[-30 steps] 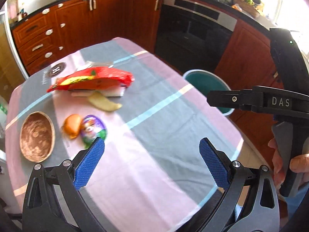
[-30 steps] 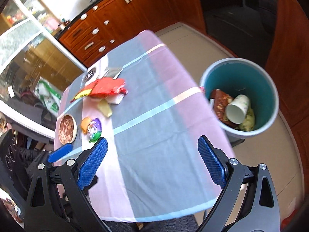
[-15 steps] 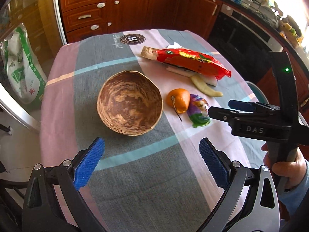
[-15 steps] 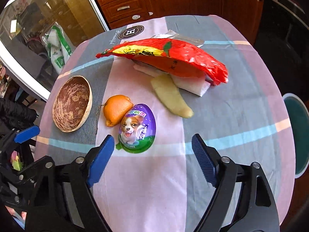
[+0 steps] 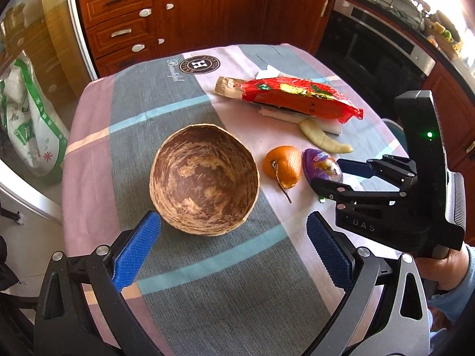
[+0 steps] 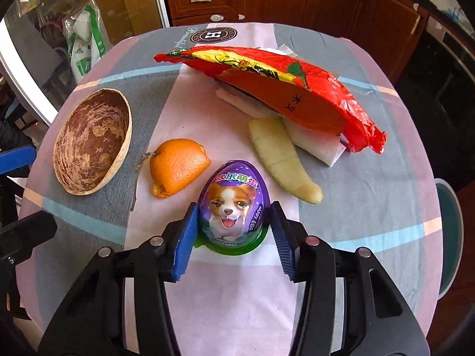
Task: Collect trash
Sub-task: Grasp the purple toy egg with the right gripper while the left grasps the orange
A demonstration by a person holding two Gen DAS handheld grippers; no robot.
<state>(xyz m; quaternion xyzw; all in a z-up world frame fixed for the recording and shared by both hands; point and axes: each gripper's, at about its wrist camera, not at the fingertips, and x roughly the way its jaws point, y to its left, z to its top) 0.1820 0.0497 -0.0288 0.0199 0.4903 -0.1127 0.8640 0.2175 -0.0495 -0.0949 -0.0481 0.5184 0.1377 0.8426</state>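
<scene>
Covering the table, a striped cloth carries 1 red wrapper over white paper, 1 empty bowl, 1 banana peel, 1 orange peel and 1 egg. Left gripper hangs wide before the bowl. Right gripper has just been narrowing, its pads flanking the egg; I cannot tell whether they touch it.

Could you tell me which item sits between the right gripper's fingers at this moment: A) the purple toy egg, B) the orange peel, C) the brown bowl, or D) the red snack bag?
A: in the right wrist view, the right gripper has its blue fingers on either side of the purple toy egg, having just been closing around it.
</scene>
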